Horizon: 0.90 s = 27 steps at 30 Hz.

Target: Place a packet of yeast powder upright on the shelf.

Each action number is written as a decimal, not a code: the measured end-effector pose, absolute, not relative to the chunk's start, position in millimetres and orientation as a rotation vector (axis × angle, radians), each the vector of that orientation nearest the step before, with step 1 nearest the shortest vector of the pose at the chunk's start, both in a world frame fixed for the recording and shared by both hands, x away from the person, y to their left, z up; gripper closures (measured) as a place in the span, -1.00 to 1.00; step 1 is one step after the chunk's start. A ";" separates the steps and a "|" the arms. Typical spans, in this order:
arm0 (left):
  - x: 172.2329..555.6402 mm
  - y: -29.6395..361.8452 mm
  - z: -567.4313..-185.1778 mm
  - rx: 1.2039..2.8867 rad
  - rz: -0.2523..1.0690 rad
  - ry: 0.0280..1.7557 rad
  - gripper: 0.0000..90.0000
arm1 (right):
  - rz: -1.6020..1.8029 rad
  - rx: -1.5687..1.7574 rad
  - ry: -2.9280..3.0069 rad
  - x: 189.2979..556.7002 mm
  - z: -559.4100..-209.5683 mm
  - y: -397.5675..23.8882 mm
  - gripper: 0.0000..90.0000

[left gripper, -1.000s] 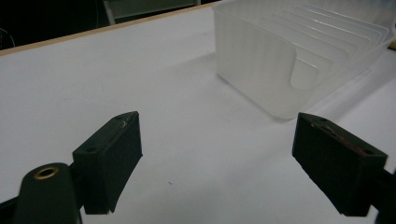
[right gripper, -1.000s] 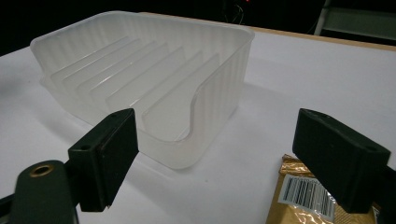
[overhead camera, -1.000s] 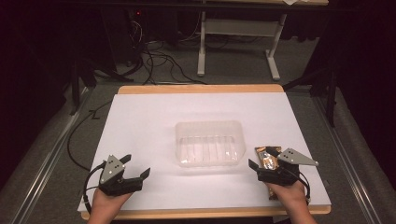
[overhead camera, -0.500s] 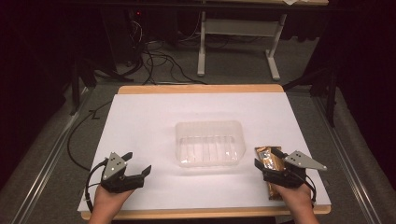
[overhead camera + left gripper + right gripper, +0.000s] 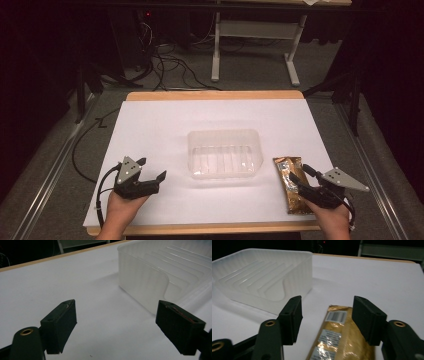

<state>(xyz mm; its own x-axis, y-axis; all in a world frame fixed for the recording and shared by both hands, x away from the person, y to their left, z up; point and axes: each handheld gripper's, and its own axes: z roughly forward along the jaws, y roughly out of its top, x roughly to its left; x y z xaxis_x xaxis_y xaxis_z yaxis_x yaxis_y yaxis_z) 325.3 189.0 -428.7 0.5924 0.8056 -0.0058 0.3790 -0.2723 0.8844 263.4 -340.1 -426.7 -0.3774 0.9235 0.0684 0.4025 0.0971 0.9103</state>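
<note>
We see a gold packet (image 5: 290, 185) lying flat on the white table (image 5: 165, 125), near the right front edge and just right of a clear plastic tray (image 5: 225, 153) that sits mid-table. Our right gripper (image 5: 296, 176) is over the packet's near half. In the right gripper view its jaws straddle the packet (image 5: 338, 340), one on each side, and a gap shows between each pad and the wrapper, so nothing is gripped. These jaws have just been closing and now stand at a middling width. The packet's barcode end points away from us, toward the far side.

Our left gripper (image 5: 151, 169) rests low at the near left, well apart from the packet. Its jaws are spread wide with bare table between them, and the tray (image 5: 160, 272) lies just ahead to its right.
</note>
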 end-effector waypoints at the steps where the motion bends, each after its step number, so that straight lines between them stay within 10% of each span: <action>1: 327.2 186.6 -428.5 1.879 0.573 0.954 -0.61 | 1.252 1.296 1.840 263.4 -426.7 -340.1 -0.03; 13: 347.0 163.4 -426.9 1.887 0.549 0.920 -0.60 | 1.056 1.531 1.804 242.1 -445.1 -387.7 1.00; 27: 352.2 160.9 -424.7 1.878 0.542 0.901 -0.59 | 0.883 1.705 1.926 245.6 -471.1 -397.7 1.00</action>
